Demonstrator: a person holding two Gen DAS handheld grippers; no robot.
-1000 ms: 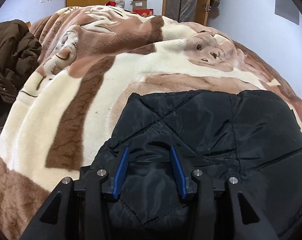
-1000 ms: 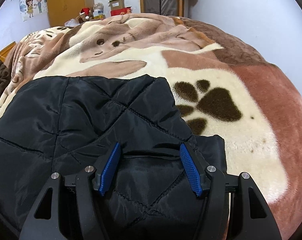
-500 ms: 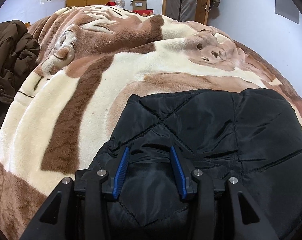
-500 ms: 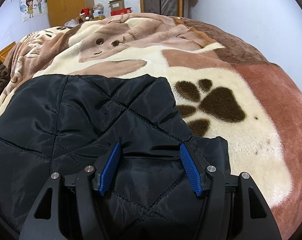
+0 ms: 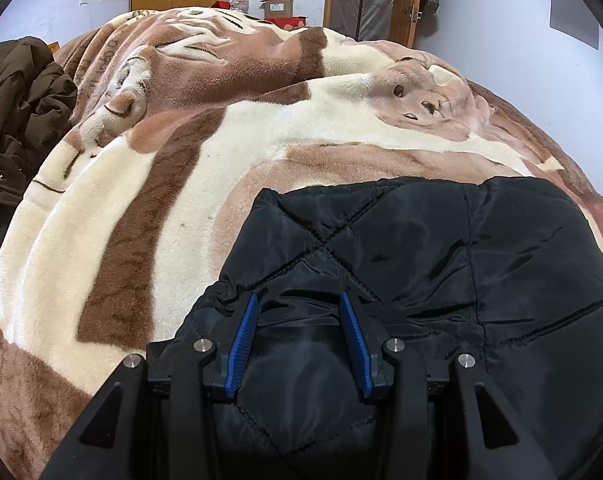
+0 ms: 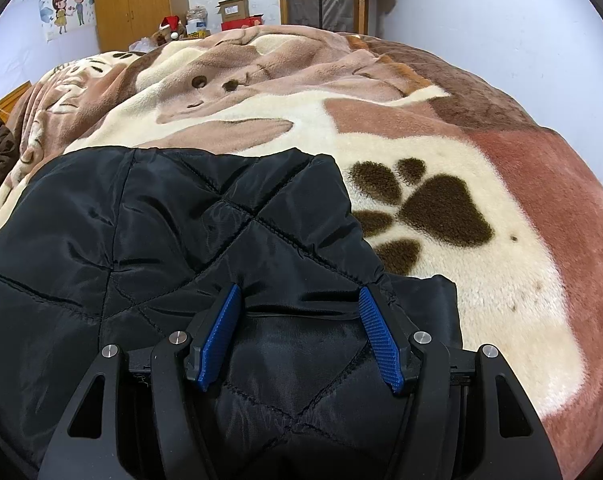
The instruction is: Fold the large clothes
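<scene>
1. Hardly anything is moving between the earlier pictures and this one: the black quilted jacket (image 5: 441, 248) is creeping only a touch further over the blanket (image 5: 261, 140) in both wrist views, and both grippers are staying where they were.
2. The left gripper (image 5: 297, 320) is standing part-open with jacket fabric lying between its blue pads; whether the pads are actually pinching that fabric I cannot tell.
3. The right gripper (image 6: 299, 312) is standing wider, also astride a bunched fold of the jacket (image 6: 161, 220), near the jacket's right-hand edge; again, a real grip is not showing.
4. The jacket is lying spread on the blanket (image 6: 481, 184), just beside the paw print (image 6: 429, 208), with a brown coat (image 5: 17, 108) heaped well apart at the left.
5. The pause suggests the person is settling both holds on the near edge before folding it, so the fold itself is not yet starting.
</scene>
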